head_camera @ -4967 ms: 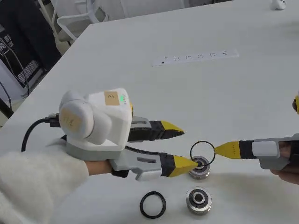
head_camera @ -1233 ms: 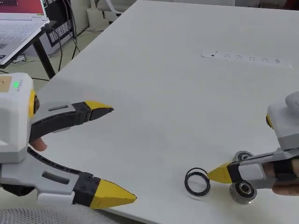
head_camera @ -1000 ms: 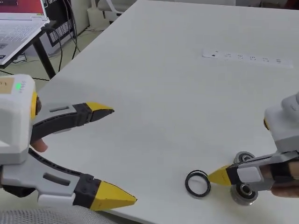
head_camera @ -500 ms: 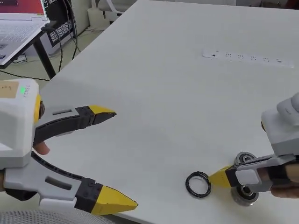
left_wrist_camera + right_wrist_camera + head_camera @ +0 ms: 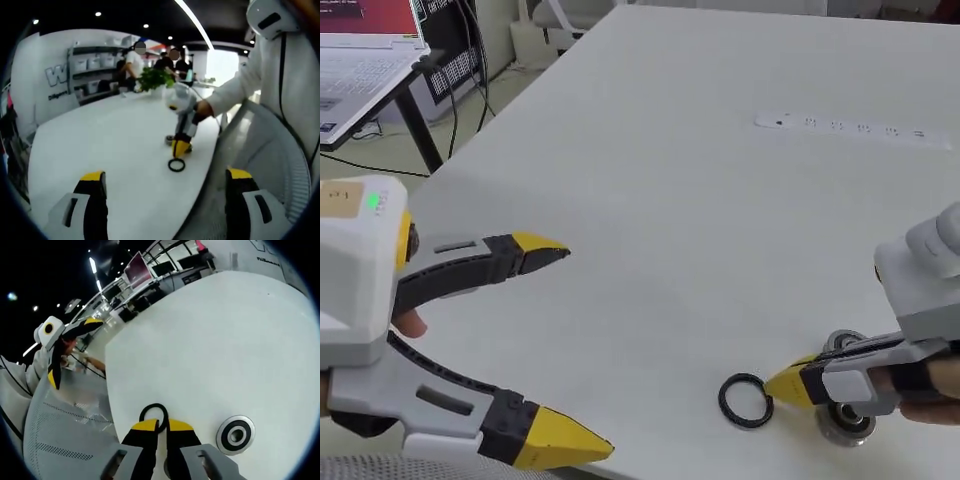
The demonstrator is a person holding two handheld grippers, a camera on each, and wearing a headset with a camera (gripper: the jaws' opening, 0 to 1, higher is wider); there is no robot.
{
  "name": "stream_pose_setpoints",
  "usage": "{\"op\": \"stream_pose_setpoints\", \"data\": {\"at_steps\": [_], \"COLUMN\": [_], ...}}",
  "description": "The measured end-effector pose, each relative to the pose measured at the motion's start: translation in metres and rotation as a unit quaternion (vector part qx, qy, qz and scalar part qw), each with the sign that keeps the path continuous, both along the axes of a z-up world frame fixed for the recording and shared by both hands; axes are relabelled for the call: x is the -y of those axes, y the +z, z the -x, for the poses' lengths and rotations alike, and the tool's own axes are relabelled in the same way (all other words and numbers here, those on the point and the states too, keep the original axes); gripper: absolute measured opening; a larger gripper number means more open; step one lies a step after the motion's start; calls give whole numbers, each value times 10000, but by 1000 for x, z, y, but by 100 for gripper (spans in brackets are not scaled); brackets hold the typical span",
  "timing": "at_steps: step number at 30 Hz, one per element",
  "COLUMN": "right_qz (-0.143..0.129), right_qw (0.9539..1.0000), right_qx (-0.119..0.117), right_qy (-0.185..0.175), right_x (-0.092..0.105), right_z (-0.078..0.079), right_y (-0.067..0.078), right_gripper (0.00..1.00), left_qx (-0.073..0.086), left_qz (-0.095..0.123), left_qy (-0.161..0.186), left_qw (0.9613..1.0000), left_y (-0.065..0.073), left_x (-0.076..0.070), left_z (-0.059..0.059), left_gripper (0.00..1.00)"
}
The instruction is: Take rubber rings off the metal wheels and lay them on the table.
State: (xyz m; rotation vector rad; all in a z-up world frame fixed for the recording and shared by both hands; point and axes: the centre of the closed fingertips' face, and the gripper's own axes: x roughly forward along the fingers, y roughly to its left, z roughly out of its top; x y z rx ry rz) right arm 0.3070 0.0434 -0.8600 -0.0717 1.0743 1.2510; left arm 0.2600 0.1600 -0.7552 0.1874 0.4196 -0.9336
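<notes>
Black rubber ring [image 5: 745,400] flat by the white surface [image 5: 700,200], near its front edge.
Right gripper [image 5: 788,385] fingers almost closed, empty, tips at the ring; left gripper [image 5: 585,351] fingers wide apart, empty.

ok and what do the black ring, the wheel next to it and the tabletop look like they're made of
Ring: thin matte black loop, likely rubber. Wheel: bright silvery face around a dark centre, apparently polished metal. Tabletop: smooth plain white with soft sheen, perhaps laminate or painted board; can't tell which.
</notes>
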Motion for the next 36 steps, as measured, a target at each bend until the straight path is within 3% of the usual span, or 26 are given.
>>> {"op": "stream_pose_setpoints", "data": {"at_steps": [13, 15, 18, 23, 36], "right_qz": [-171, -255, -504, -555, -1135], "right_qw": [9994, 9991, 9984, 9972, 9901], "right_qx": [287, 352, 237, 508, 783], "right_qy": [-24, -10, -75, -24, -244], "right_x": [3, 3, 0, 5, 16], "right_z": [-4, -4, 0, 0, 3], "right_y": [21, 27, 37, 48, 89], "right_gripper": [13, 16, 22, 28, 48], "left_qx": [54, 54, 60, 52, 21], "left_qz": [-42, -45, -43, -40, -62], "left_qy": [20, 23, 30, 5, -68], "left_qw": [10000, 10000, 10000, 10000, 10000], "left_y": [4, 5, 5, 5, 2], "left_x": [1, 1, 2, 5, 8], "left_z": [1, 1, 1, 0, -1], "left_gripper": [100, 100, 100, 100, 100]}}
